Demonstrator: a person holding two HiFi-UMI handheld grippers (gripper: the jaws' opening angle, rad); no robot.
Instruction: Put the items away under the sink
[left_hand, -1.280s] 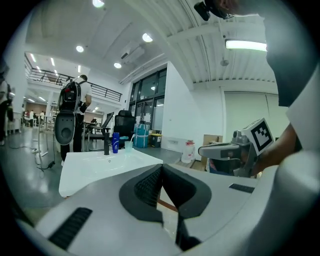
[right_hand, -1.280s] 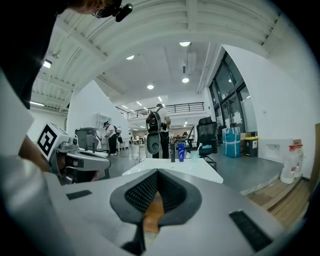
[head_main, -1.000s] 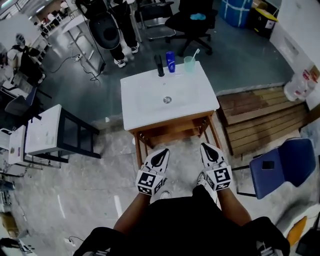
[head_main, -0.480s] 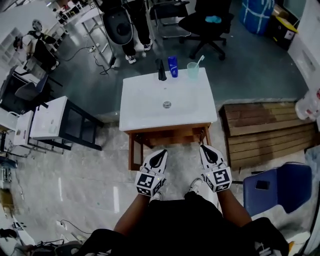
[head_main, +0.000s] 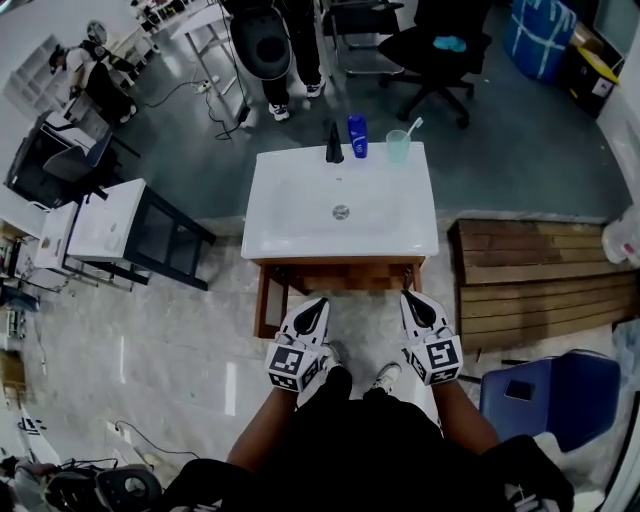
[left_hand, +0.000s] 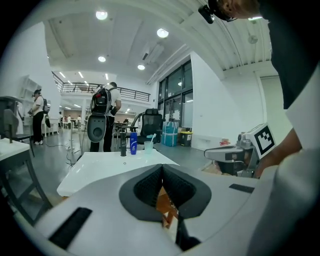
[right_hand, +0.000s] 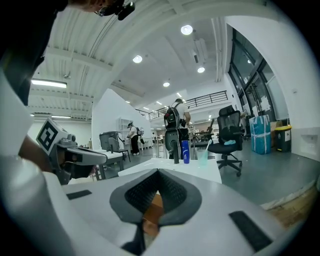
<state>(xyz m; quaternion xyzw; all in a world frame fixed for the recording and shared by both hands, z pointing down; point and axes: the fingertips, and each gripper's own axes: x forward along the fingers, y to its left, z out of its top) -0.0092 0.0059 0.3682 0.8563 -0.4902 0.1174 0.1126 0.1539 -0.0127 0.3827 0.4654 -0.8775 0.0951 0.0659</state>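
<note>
A white sink top (head_main: 300, 215) on a wooden stand is straight ahead. At its back edge are a black faucet (head_main: 333, 146), a blue bottle (head_main: 357, 136) and a green cup (head_main: 398, 148) with a toothbrush in it. My left gripper (head_main: 320, 302) and right gripper (head_main: 410, 295) hover just short of the stand's front edge, both shut and holding nothing. In the left gripper view the left gripper (left_hand: 161, 166) looks over the sink top toward the blue bottle (left_hand: 133, 143). The right gripper (right_hand: 158, 171) faces the blue bottle (right_hand: 185, 151) and the cup (right_hand: 202, 157).
A wooden pallet (head_main: 540, 275) lies to the right of the sink, and a blue chair (head_main: 555, 385) is nearer on that side. A white table on a black frame (head_main: 110, 235) is on the left. Behind the sink are a person with a backpack (head_main: 270, 40) and a black office chair (head_main: 440, 45).
The sink has shifted slightly right and now sits squarer ahead, with its front edge closer to both grippers. Both grippers stay shut, side by side.
</note>
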